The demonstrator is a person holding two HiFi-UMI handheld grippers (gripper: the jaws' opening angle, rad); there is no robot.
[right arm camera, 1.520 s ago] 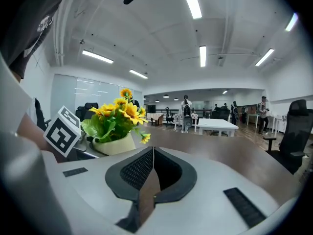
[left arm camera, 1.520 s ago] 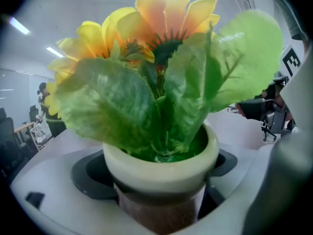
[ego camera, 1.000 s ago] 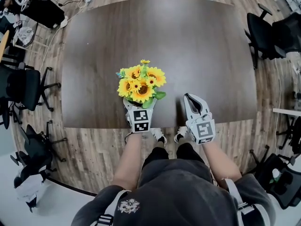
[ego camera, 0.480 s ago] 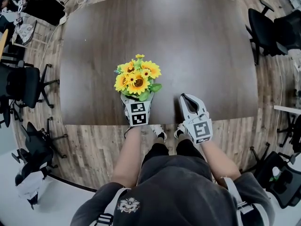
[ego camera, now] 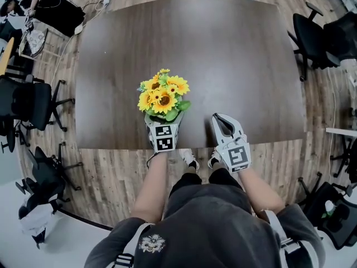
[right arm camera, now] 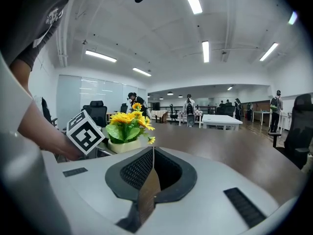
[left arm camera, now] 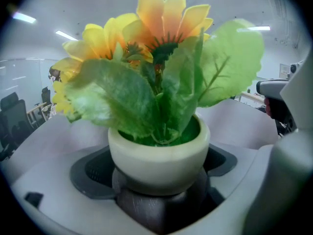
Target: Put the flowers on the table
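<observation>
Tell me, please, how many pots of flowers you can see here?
1. The pot of sunflowers is clamped in the left gripper, over the table near its front edge. No other shows; none seems hidden.

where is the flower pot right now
In the head view the flower pot is left of centre at the near edge of the table, clamped in the left gripper, with the right gripper just to its right.

One pot of flowers (ego camera: 163, 96), toward 6 o'clock on one counter (ego camera: 234, 54). Two sets of tongs: left tongs (ego camera: 163, 128), right tongs (ego camera: 220, 118).
</observation>
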